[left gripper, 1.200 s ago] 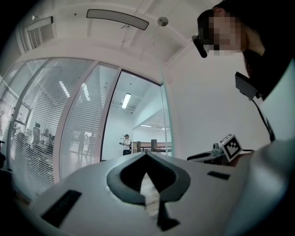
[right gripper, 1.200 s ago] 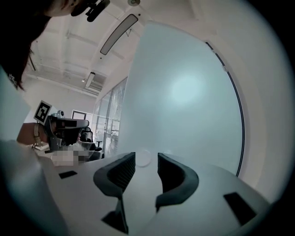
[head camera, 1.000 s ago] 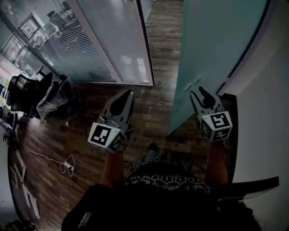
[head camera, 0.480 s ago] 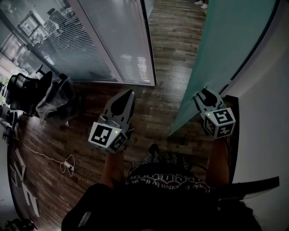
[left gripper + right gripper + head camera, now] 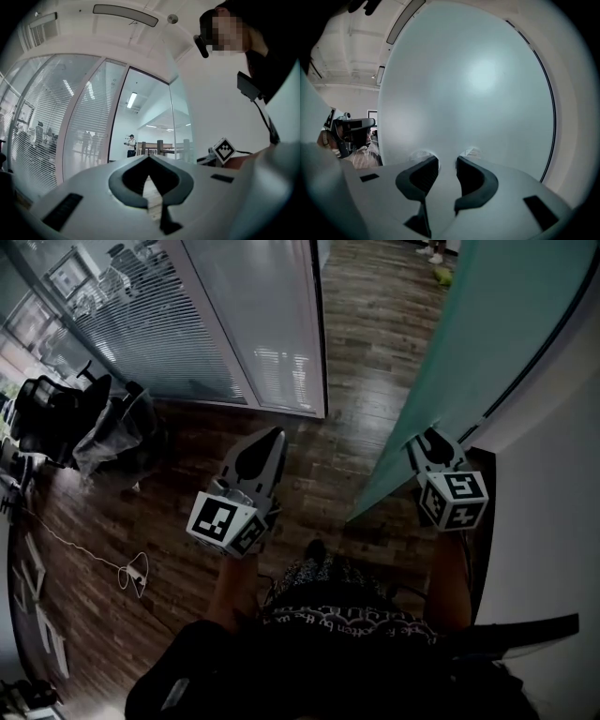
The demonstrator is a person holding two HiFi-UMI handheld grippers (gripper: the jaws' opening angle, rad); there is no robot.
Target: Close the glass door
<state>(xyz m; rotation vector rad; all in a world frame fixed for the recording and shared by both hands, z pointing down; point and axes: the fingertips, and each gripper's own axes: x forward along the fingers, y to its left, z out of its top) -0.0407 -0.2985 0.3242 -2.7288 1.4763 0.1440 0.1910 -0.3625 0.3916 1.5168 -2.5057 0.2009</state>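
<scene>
We stand on a dark wooden floor [image 5: 361, 352] with 2 tools held out ahead. The frosted, pale green glass door [image 5: 497, 324] stands ajar on our right, slanting away from the white wall [image 5: 553, 512], its lower corner just ahead of our feet. The right tool [image 5: 427, 439] is up at the door's face, and in the right gripper view the pane [image 5: 464, 84] fills nearly the whole frame. That tool [image 5: 446, 159] is released: its jaws stand apart and have just been closing a little, with nothing clamped between them, only the pane straight ahead. Faint reflections sit at both tips; we cannot tell whether they touch the glass. The left tool [image 5: 269, 437] hangs over open floor, well apart from the door, clenched and empty, its tips [image 5: 149, 158] meeting. On our left runs a glass partition with blinds [image 5: 187, 324], an office chair [image 5: 56, 418] beside it.
</scene>
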